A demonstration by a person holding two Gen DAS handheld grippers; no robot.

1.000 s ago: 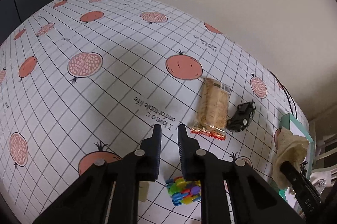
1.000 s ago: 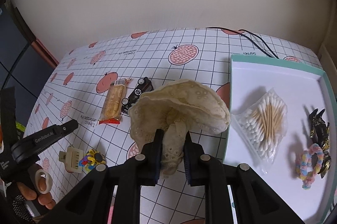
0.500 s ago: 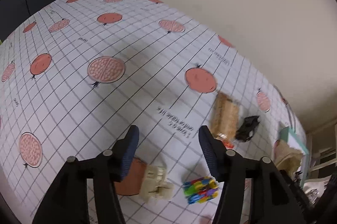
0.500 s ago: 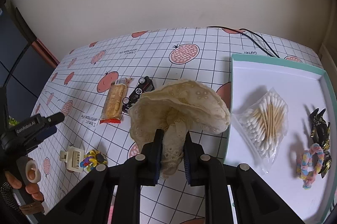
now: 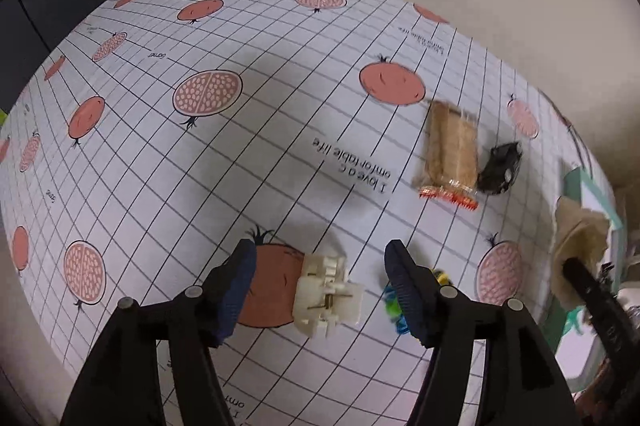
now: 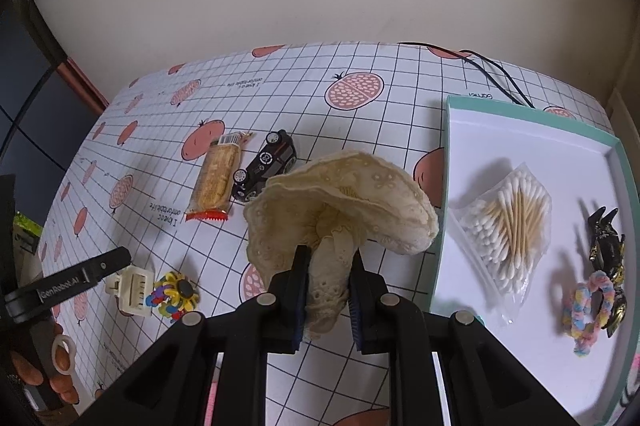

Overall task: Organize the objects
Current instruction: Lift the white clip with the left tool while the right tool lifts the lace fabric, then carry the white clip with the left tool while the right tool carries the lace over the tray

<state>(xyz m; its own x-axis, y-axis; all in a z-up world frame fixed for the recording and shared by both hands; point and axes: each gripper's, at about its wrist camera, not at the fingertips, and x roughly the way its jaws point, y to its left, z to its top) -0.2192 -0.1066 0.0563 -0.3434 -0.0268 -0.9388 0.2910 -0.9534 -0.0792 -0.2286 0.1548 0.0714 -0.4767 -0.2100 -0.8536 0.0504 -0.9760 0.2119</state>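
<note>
Right wrist view: the right gripper [image 6: 328, 280] pinches a cream lace cloth [image 6: 340, 202] by a gathered fold, and the rest of the cloth balloons above the fingers like a mushroom cap. It looks light, soft and floppy, so a bunched pinch like this one should hold it, though loose edges may drag or snag on things. Just to the right lies the teal-rimmed tray [image 6: 532, 114], which holds a bag of cotton swabs [image 6: 508, 222], a dark hair claw [image 6: 606, 246] and a pastel hair tie [image 6: 590, 306].

In the left wrist view, the left gripper [image 5: 320, 276] has its jaws spread wide, touching nothing, with the white hair clip [image 5: 326, 296] on the tablecloth [image 5: 168, 186] between them. The clip looks small, stiff and light, with smooth plastic that could slip; taking it across its flat sides seems the safest hold. A colourful toy [image 5: 394, 306] sits partly behind the right finger. Farther out lie a wrapped snack bar [image 5: 452, 156] and a black toy car [image 5: 500, 168], close together.
</note>
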